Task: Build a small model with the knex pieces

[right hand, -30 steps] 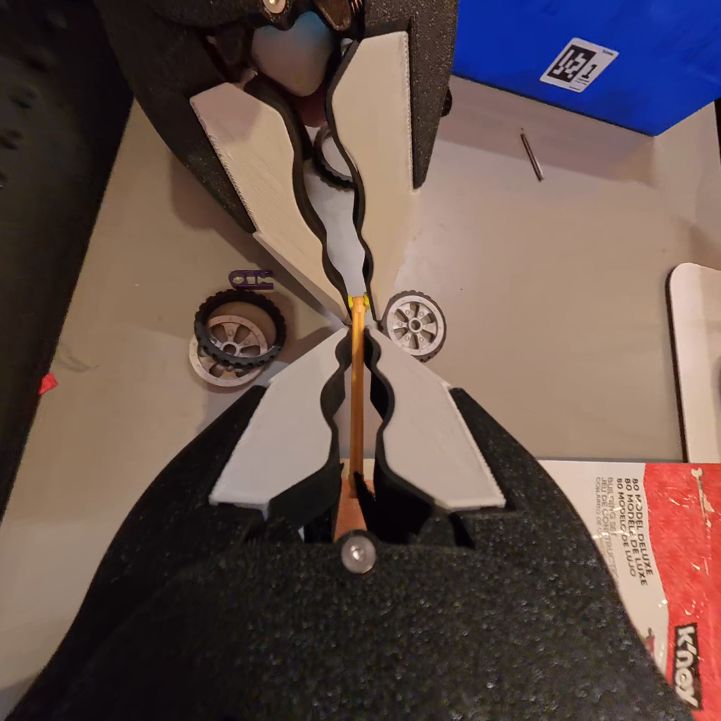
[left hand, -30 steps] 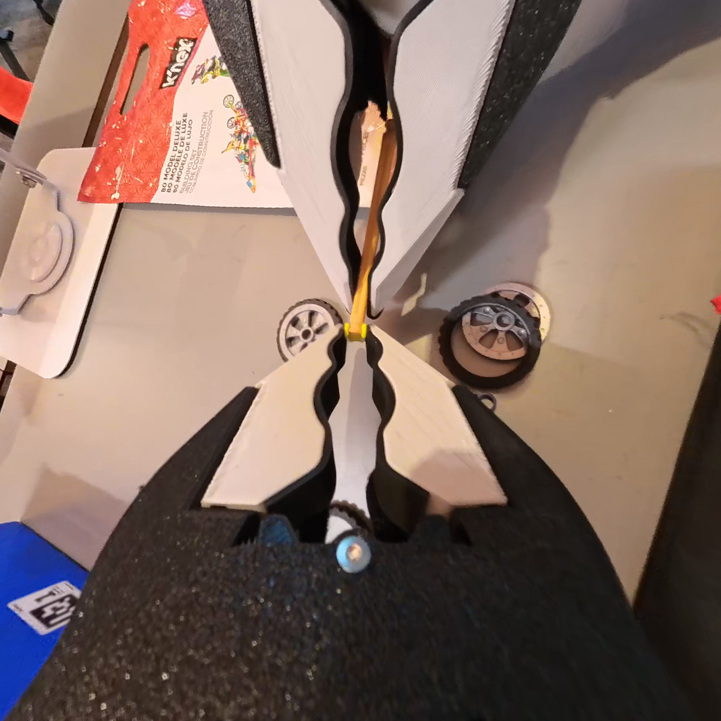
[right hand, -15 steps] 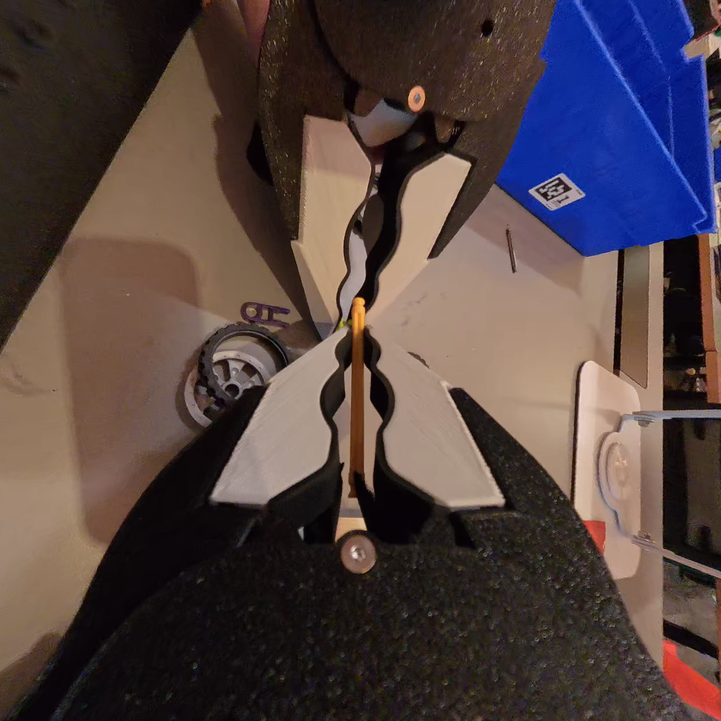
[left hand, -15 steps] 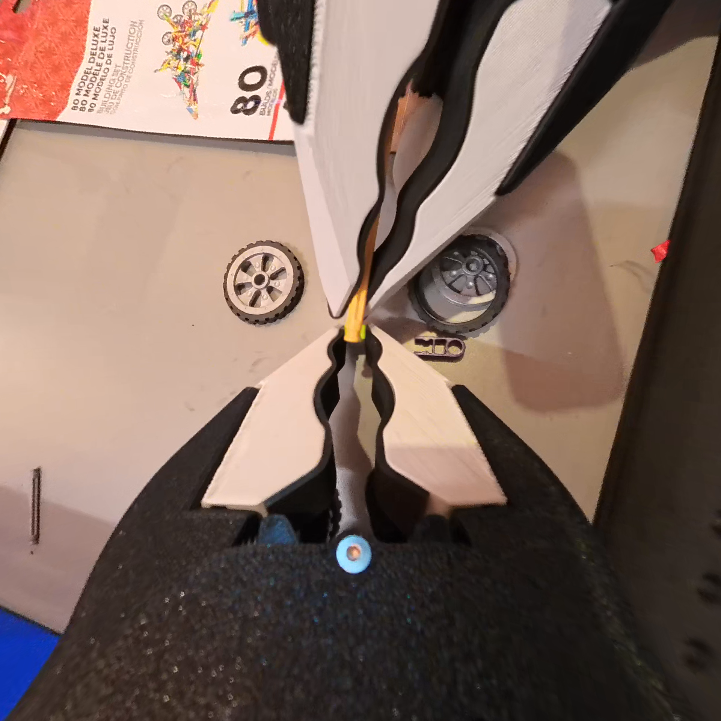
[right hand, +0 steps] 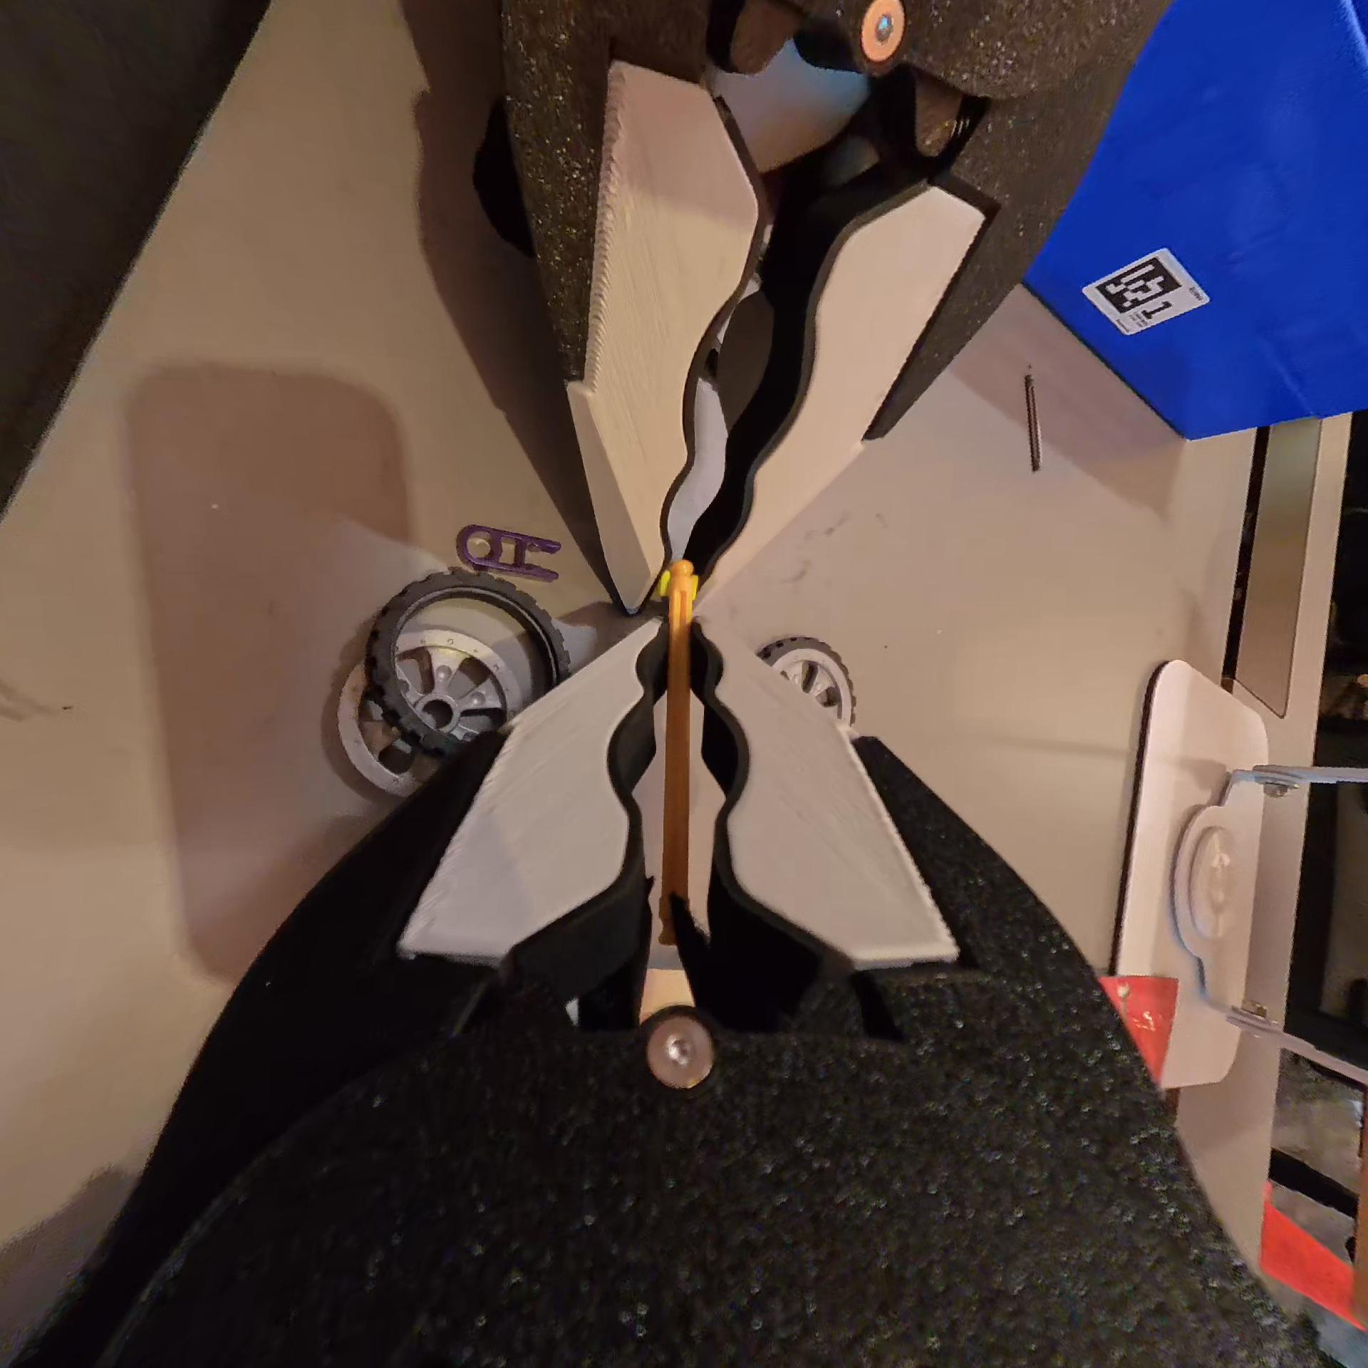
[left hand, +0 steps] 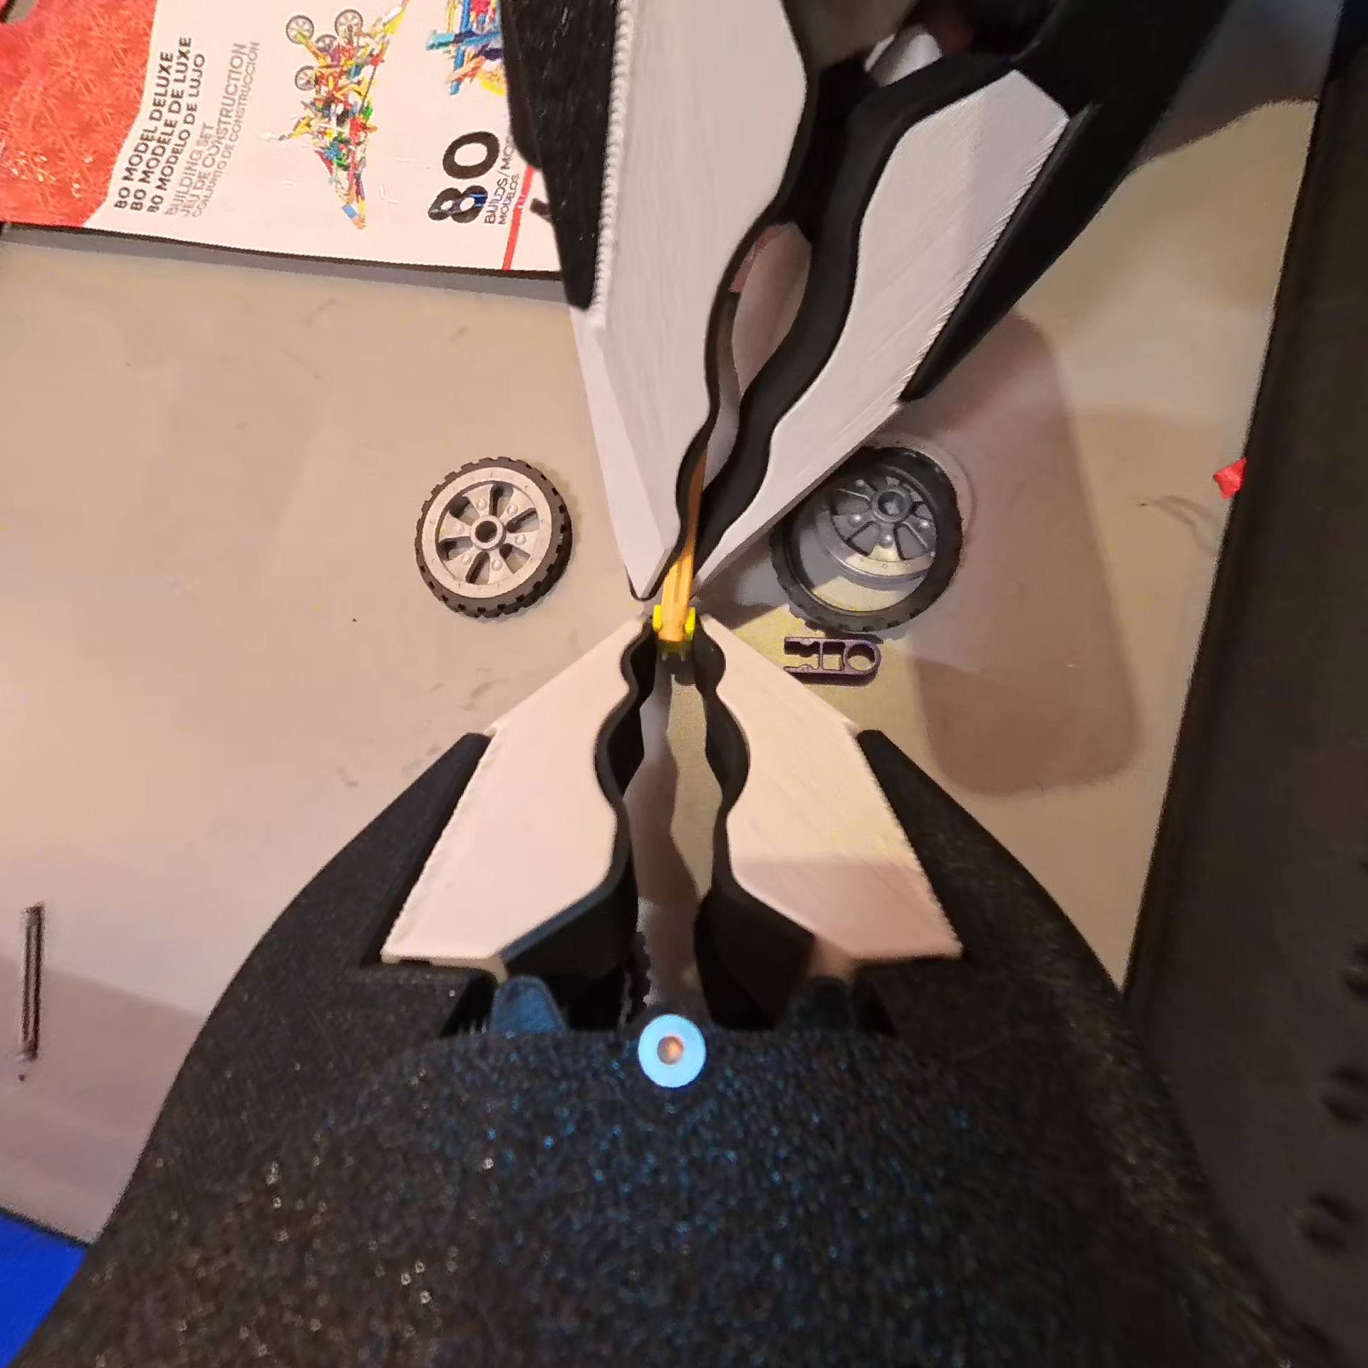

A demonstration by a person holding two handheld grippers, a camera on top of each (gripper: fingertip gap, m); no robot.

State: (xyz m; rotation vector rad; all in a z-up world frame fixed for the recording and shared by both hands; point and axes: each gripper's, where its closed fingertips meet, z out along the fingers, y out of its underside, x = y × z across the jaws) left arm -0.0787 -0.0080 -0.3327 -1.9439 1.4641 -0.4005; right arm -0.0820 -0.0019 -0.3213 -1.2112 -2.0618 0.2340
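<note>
My left gripper [left hand: 674, 636] is shut on a small yellow-green connector [left hand: 674, 642] at its fingertips, with a pale grey piece running back between the jaws. My right gripper [right hand: 677, 629] is shut on a thin orange rod [right hand: 677, 755] that lies along its jaws. The two grippers meet tip to tip above the table. The rod's end [left hand: 679, 585] touches the connector [right hand: 666, 585]. In the left wrist view the right gripper [left hand: 670, 585] comes in from the top. In the right wrist view the left gripper [right hand: 677, 592] comes in from the top.
On the beige table lie a small grey wheel [left hand: 492, 548], a larger black tyre with a grey hub [left hand: 866, 548], a purple connector [left hand: 833, 659] and a thin black pin [left hand: 31, 977]. A red and white box [left hand: 222, 111], a blue bin [right hand: 1221, 185] and a white board [right hand: 1199, 851] stand around. Left and right tips are no more than a few centimetres apart. Left tips and right tips are each some 5 centimeters from the small grey wheel [left hand: 492, 548].
Both grippers have swung together over the table, still tip to tip. The right gripper has tilted against the left. The rod's end stays at the yellow-green connector.
</note>
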